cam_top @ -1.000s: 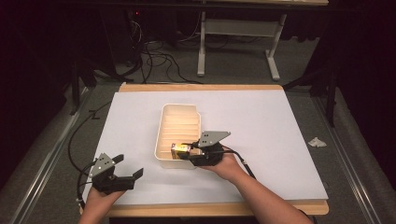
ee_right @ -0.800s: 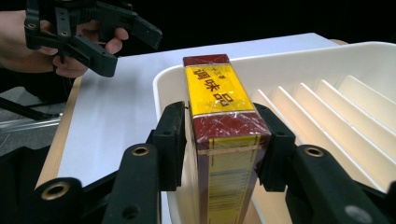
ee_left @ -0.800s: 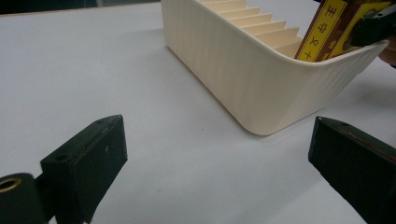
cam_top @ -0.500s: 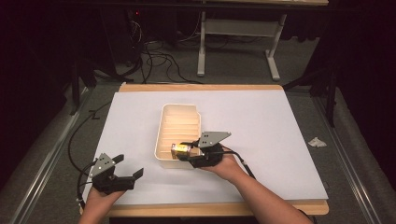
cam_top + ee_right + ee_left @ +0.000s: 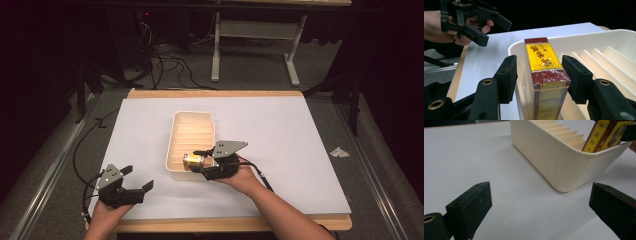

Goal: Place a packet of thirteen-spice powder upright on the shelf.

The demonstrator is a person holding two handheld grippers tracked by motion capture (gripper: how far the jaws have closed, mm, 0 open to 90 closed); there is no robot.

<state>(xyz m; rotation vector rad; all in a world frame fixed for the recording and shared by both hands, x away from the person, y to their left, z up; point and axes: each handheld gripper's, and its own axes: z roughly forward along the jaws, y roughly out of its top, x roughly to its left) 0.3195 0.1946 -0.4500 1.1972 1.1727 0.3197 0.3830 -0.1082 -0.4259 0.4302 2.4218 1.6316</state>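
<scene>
A yellow and dark red box (image 5: 191, 161) stands on end in the near end of a cream ribbed tray (image 5: 194, 116). My right gripper (image 5: 194, 161) straddles the box (image 5: 544, 60); its jaws have just been opening, and a gap shows on each side of the box, so the pads do not press on it. The right gripper (image 5: 540, 68) is open. At the table's near left my left gripper (image 5: 141, 177) hovers open with nothing between its jaws. In the left gripper view the left gripper (image 5: 541, 203) faces the tray's corner (image 5: 554, 157) and the box (image 5: 604, 135).
White paper (image 5: 280, 135) covers the wooden table. The tray's dividers (image 5: 599, 57) run away from the box. A crumpled white scrap (image 5: 339, 152) lies on the floor at the right. Cables and a desk frame (image 5: 250, 35) lie beyond the far edge.
The right gripper's jaws have spread slightly away from the box, which stays standing in the tray. Neither hand has shifted.
</scene>
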